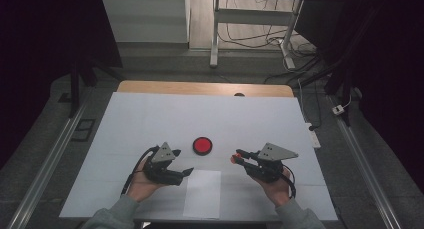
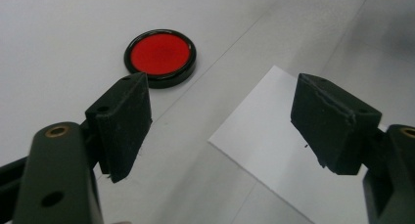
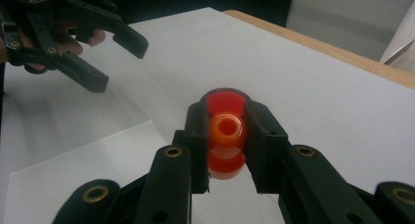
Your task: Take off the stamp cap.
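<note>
The right tool (image 3: 226, 136) grips an orange stamp (image 3: 225, 131); it should lower squarely onto the red ink pad (image 1: 202, 145) while the left tool (image 2: 220, 121) waits wide.

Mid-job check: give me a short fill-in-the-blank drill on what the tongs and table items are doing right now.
1. The right tongs are shut on an ____ stamp.
2. The left tongs are ____ and hold nothing.
3. The round ink pad has a ____ centre.
4. The white paper sheet lies ____ the two hands.

Missing words: orange; open; red; between
</note>
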Demonstrator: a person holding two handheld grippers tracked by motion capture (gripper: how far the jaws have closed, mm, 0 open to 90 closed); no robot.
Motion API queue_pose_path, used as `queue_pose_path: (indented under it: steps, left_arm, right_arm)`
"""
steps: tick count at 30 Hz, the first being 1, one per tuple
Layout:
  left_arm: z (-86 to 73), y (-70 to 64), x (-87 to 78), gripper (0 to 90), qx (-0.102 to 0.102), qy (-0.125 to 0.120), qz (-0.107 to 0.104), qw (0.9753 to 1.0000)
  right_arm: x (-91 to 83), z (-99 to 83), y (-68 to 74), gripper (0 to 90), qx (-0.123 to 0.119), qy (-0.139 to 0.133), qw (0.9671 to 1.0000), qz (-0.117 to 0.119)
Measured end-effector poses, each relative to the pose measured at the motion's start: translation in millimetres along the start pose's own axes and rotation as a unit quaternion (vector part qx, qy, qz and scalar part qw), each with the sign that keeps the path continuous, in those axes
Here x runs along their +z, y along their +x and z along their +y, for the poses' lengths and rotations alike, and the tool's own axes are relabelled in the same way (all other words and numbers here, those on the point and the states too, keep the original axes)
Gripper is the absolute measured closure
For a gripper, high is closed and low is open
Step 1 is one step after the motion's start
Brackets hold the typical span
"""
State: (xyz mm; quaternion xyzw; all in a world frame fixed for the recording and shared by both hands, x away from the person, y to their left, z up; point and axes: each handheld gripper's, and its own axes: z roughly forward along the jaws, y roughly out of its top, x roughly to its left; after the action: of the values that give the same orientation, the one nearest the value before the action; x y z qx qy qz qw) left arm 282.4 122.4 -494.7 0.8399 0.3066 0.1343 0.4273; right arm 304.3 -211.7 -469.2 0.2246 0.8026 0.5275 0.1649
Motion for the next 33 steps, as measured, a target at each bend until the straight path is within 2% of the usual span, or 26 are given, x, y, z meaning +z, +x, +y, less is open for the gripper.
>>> queue_pose_path:
  steps: [7, 12, 18, 21, 24, 29, 33]
  left_arm:
    - [8.2, -8.4, 8.8, 23.5, 0.016, 0.002, -0.009, 0.9998]
    - [13.2, -13.0, 11.9, 23.7, 0.013, -0.001, -0.015, 0.9998]
    - [22.1, -25.0, 22.1, 23.8, 0.02, 0.004, -0.028, 0.9994]
    - [26.9, -30.4, 25.8, 24.1, 0.016, -0.003, -0.037, 0.9992]
    - [30.4, -35.5, 31.4, 24.3, 0.026, 0.002, -0.038, 0.9989]
    - [31.1, -36.3, 38.0, 25.1, 0.03, 0.002, -0.04, 0.9987]
    - [31.6, -32.6, 42.0, 25.9, 0.028, -0.002, -0.039, 0.9988]
  right_arm:
    - [2.7, 1.1, 3.3, 72.0, -0.004, 0.0, 1.0, 0.004]
    - [4.2, 1.9, 4.7, 72.0, -0.004, 0.001, 1.0, 0.008]
    - [7.7, 2.7, 8.5, 72.0, -0.009, 0.002, 0.9999, 0.014]
    - [8.3, 4.0, 10.1, 72.0, -0.011, 0.0, 0.9998, 0.017]
    - [8.1, 4.0, 9.9, 72.0, -0.009, -0.002, 0.9998, 0.018]
    - [10.0, 1.9, 10.4, 72.0, -0.003, 0.0, 0.9997, 0.025]
    - [12.6, -0.4, 10.0, 72.0, 0.014, -0.002, 0.9992, 0.038]
